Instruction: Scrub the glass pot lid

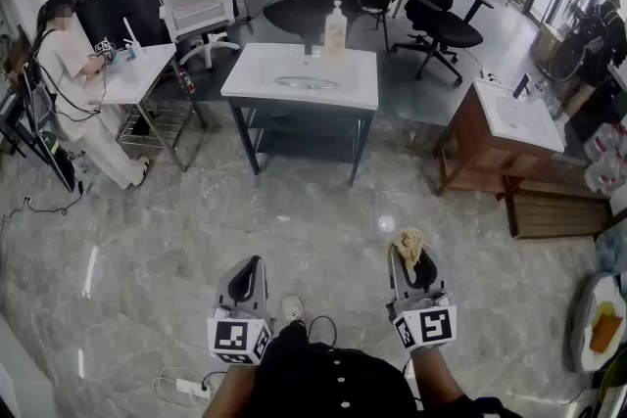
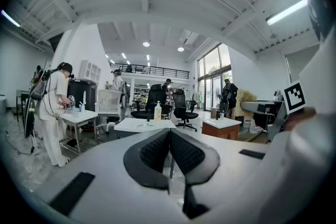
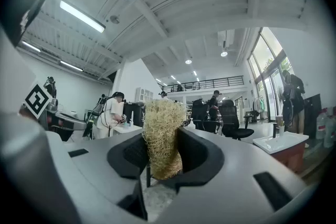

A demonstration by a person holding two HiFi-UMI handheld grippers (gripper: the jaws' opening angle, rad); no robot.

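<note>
The glass pot lid lies flat on a white sink table across the room, beside a soap bottle. Both grippers hang low in front of me over the marble floor, far from the table. My left gripper is shut with nothing between its pads. My right gripper is shut on a straw-coloured loofah scrubber, which sticks up past the jaws. In the right gripper view the loofah scrubber fills the gap of the right gripper. The left gripper view shows the white sink table and soap bottle straight ahead.
A wooden cabinet with a white basin stands to the right of the table. Office chairs sit behind it. A person in white works at a small desk on the left. A power strip and cable lie by my feet.
</note>
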